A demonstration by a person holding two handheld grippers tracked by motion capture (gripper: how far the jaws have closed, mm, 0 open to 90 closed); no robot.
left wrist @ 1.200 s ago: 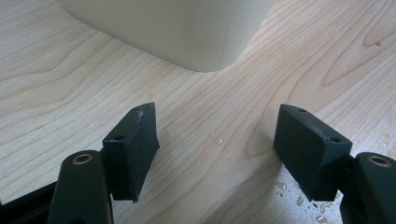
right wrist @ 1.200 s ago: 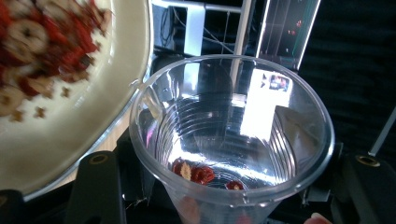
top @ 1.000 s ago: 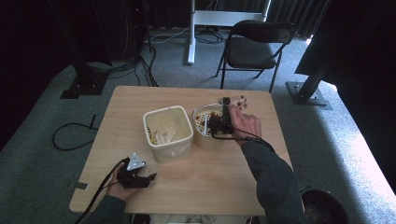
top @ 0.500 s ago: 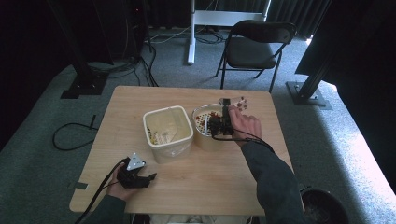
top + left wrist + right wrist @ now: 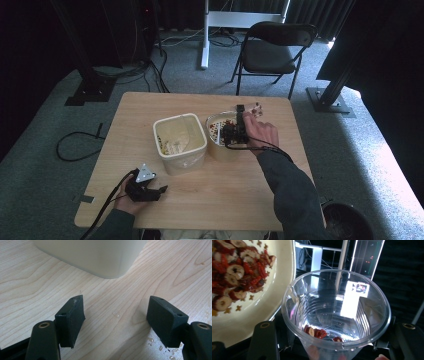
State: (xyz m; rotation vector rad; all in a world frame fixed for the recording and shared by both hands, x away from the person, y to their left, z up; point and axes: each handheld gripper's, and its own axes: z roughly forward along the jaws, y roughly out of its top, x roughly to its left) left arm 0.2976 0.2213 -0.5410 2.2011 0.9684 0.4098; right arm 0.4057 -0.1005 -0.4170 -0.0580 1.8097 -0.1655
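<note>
High view: a light wooden table (image 5: pixel 250 200) carries two cream plastic tubs side by side near its middle. The square cream tub on the left (image 5: pixel 180 143) holds pale contents that are too small to identify here. The rounder cream tub on the right (image 5: pixel 219 141) holds red and brown pieces. The right gripper (image 5: pixel 239 129), held in the person's right hand (image 5: pixel 261 132), sits at the far rim of the rounder tub. The left gripper (image 5: pixel 148 191), with its grey three-cornered plate on top, rests low over the near left part of the table, well apart from both tubs.

Right gripper view: the clear plastic cup (image 5: pixel 336 315) stands between the two black jaws, which press on its sides and pinch it. The cup is tilted, its mouth towards the camera, and a few red dried fruit slices (image 5: pixel 315 332) lie in its bottom. Just beside the cup's rim, at upper left, the rounder tub's inside (image 5: pixel 262 302) shows sliced red dried fruit (image 5: pixel 235 270) and small star-shaped brown bits, detail that the high view does not resolve.

Left gripper view: the left gripper's jaws are spread apart with bare table between them. A corner of the square tub's wall (image 5: pixel 95 257) lies just ahead. Small water droplets (image 5: pixel 160 348) lie on the wood by the right-hand jaw.
</note>
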